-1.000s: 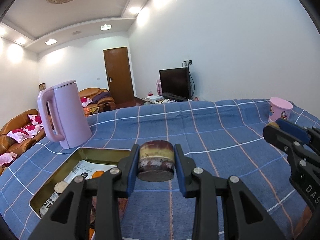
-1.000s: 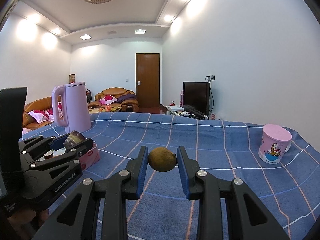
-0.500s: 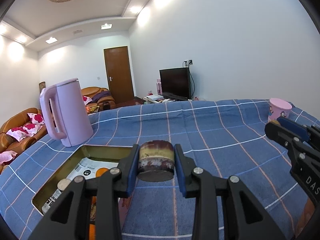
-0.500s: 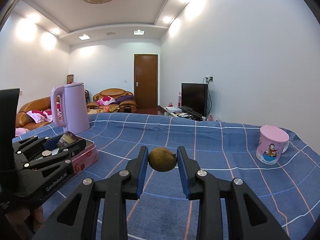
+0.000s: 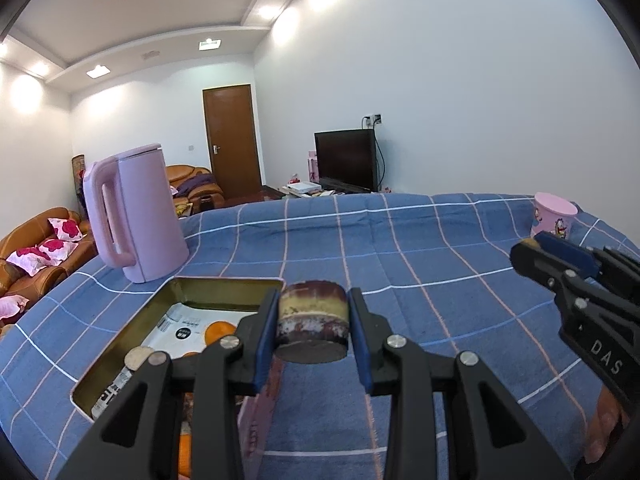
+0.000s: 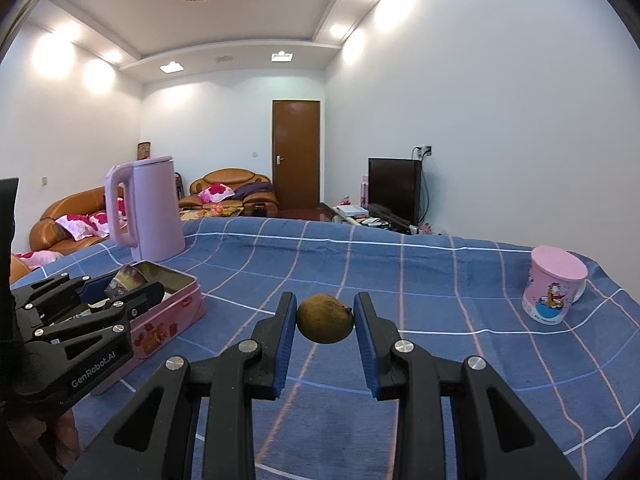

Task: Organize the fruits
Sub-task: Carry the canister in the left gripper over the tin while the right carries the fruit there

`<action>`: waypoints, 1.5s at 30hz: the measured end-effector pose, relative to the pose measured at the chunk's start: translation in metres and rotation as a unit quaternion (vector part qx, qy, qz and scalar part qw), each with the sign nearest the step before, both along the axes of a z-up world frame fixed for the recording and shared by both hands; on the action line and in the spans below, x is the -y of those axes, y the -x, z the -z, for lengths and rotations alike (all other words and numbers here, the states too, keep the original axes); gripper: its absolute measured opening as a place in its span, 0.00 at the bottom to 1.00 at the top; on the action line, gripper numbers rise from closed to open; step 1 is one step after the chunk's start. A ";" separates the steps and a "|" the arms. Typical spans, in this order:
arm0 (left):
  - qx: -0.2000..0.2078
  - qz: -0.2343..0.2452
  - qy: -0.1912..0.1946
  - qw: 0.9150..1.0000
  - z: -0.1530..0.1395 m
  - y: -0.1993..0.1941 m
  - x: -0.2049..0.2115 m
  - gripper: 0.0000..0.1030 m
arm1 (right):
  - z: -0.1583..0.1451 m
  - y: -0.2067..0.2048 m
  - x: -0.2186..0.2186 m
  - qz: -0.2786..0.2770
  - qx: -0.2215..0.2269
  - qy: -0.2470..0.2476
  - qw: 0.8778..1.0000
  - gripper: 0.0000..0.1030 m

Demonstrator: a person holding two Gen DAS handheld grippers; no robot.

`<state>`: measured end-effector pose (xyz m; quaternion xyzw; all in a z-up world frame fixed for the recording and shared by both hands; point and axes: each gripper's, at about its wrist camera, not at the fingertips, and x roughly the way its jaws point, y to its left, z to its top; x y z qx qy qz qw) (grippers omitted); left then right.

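My left gripper (image 5: 313, 330) is shut on a short cut piece of sugarcane (image 5: 312, 326), dark purple outside with a yellow band, held above the right edge of an open pink tin box (image 5: 180, 292). The tin holds an orange fruit (image 5: 218, 330), a small round brown fruit (image 5: 136, 357) and printed paper. My right gripper (image 6: 325, 322) is shut on a small round brown fruit (image 6: 325, 319), held above the blue cloth to the right of the tin (image 6: 176, 312). The left gripper (image 6: 116, 294) with the sugarcane (image 6: 126, 278) shows in the right wrist view. The right gripper (image 5: 560, 256) shows in the left wrist view.
A tall pink kettle (image 5: 134, 216) stands behind the tin at the left. A pink cartoon cup (image 6: 554, 286) stands at the right of the blue checked tablecloth (image 6: 400, 272). Sofas, a door and a television lie beyond the table.
Both grippers have moved forward and down a little with their loads. The tin now shows more fully under the left gripper. Both grips are unchanged.
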<state>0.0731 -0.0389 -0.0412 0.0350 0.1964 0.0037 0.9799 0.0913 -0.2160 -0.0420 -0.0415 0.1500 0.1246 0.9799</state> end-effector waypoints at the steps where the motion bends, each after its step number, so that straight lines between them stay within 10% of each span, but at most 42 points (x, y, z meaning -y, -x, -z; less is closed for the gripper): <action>1: -0.001 -0.002 0.001 1.000 0.000 0.000 -0.003 0.34 | 0.000 0.000 -0.004 -0.004 -0.001 0.001 1.000 0.30; 45: -0.028 -0.105 0.035 0.993 -0.015 -0.005 -0.147 0.34 | -0.003 -0.001 -0.157 -0.179 -0.019 -0.013 0.984 0.31</action>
